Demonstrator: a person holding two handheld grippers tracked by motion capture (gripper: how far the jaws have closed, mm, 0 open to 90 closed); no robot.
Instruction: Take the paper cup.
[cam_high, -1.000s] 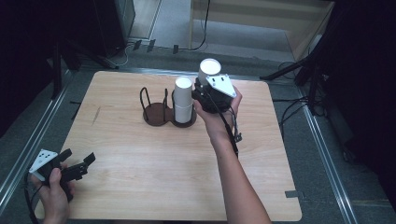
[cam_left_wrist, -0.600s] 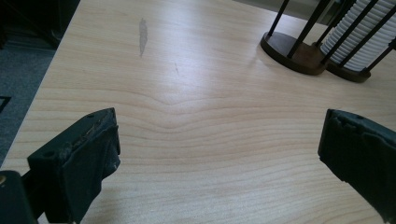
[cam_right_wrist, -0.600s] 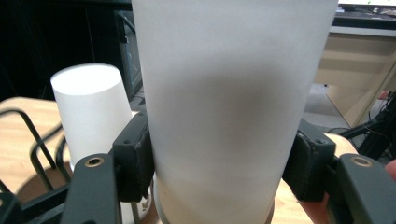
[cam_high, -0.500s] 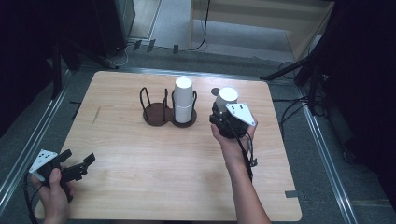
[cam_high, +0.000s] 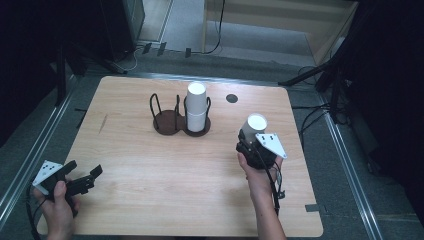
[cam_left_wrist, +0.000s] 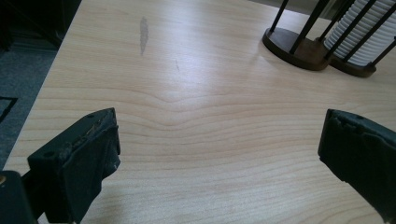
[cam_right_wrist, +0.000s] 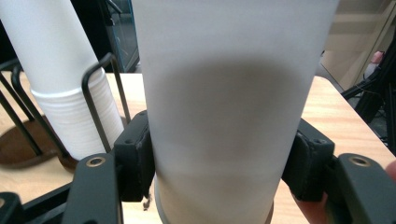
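Right gripper (cam_high: 251, 141) clamps a white cup (cam_high: 254, 126) near the table's (cam_high: 150, 165) right edge (left gripper (cam_high: 84, 181) gapes, empty).

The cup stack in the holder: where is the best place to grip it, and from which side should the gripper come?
Grip the top of the cup stack, above the wire loops of the holder, probably coming level from the person's side with one jaw on each flank. The stack stands upright and is round, and the wires cover its lower part, so only the upper wall is free.
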